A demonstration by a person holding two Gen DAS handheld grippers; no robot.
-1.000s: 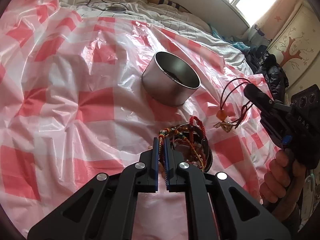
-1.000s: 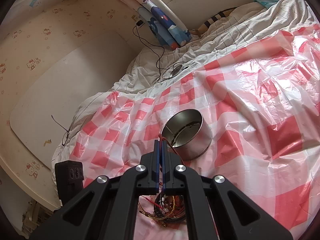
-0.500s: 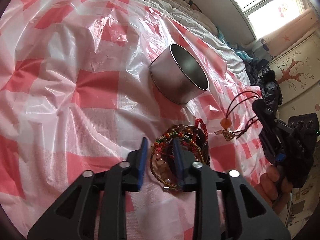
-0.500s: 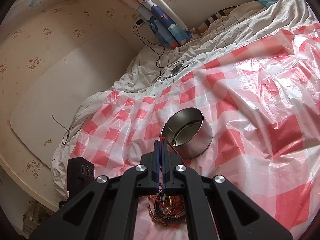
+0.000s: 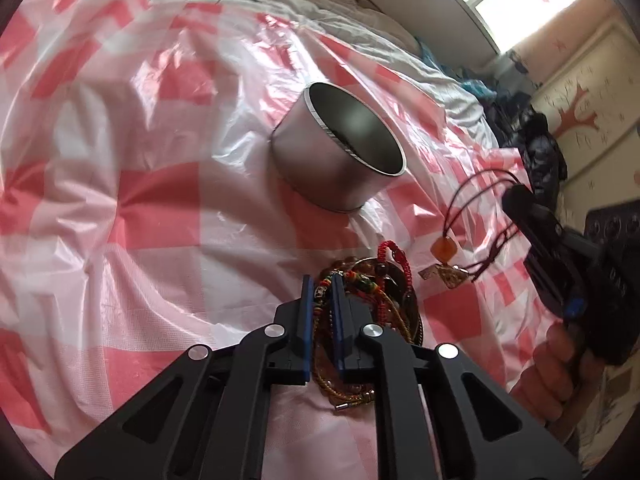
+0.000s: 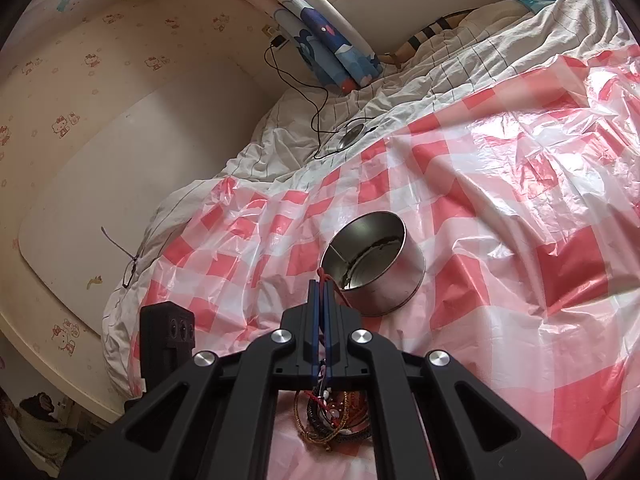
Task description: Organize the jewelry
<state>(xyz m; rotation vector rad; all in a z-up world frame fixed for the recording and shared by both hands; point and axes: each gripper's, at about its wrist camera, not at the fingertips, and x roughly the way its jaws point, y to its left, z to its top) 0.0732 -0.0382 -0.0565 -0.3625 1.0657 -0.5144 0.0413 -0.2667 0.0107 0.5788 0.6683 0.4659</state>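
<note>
- Now just closing: left gripper, pinched on beaded bracelets piled near the metal tin.
- Right gripper, clamped on a red-cord pendant necklace, hanging right of the pile.

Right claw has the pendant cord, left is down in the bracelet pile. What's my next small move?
Probably lift the left claw gently: its jaws have just been closing on a beaded strand in the bracelet pile. The round tin sits open just beyond.
</note>
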